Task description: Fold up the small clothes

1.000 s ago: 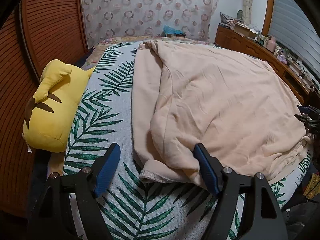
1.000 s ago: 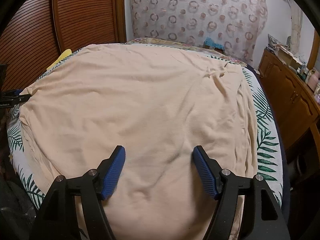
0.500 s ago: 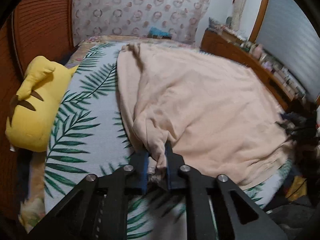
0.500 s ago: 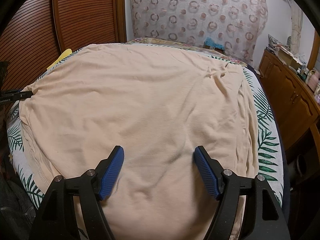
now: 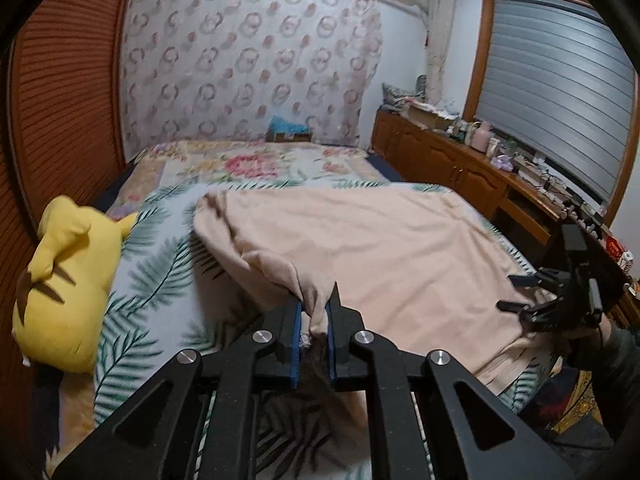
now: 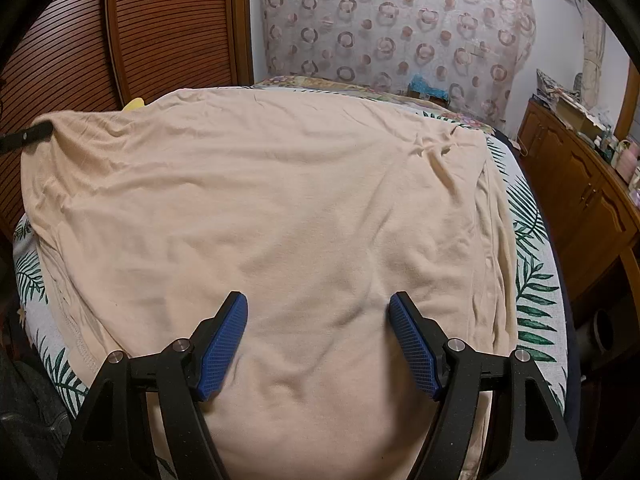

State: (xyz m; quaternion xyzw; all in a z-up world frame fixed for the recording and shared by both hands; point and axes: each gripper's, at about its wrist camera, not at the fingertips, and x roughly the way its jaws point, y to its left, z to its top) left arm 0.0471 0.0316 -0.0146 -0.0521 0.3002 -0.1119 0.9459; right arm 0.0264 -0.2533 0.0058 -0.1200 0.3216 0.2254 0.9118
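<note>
A peach-coloured garment [image 5: 380,248] [image 6: 280,200] lies spread over the bed. My left gripper [image 5: 313,312] is shut on a bunched corner of its left edge, and that corner hangs lifted off the leaf-print bedspread [image 5: 160,280]. In the right wrist view my right gripper [image 6: 318,320] stands open low over the garment's near middle, with cloth below the blue pads [image 6: 224,344] but nothing pinched. The right gripper [image 5: 532,300] also shows at the right edge of the left wrist view, held by a hand. The left gripper's black tip [image 6: 28,138] shows at the garment's far left corner.
A yellow plush toy [image 5: 68,280] lies on the bed's left side against the brown slatted wardrobe [image 5: 60,100]. A wooden sideboard [image 5: 460,168] [image 6: 580,200] crowded with small items runs along the bed's right side. A patterned curtain [image 5: 248,76] hangs behind the bed.
My left gripper went from open to shut on the garment's left corner, then rose with it, pulling the edge up off the bedspread. The right gripper stayed still and open.
</note>
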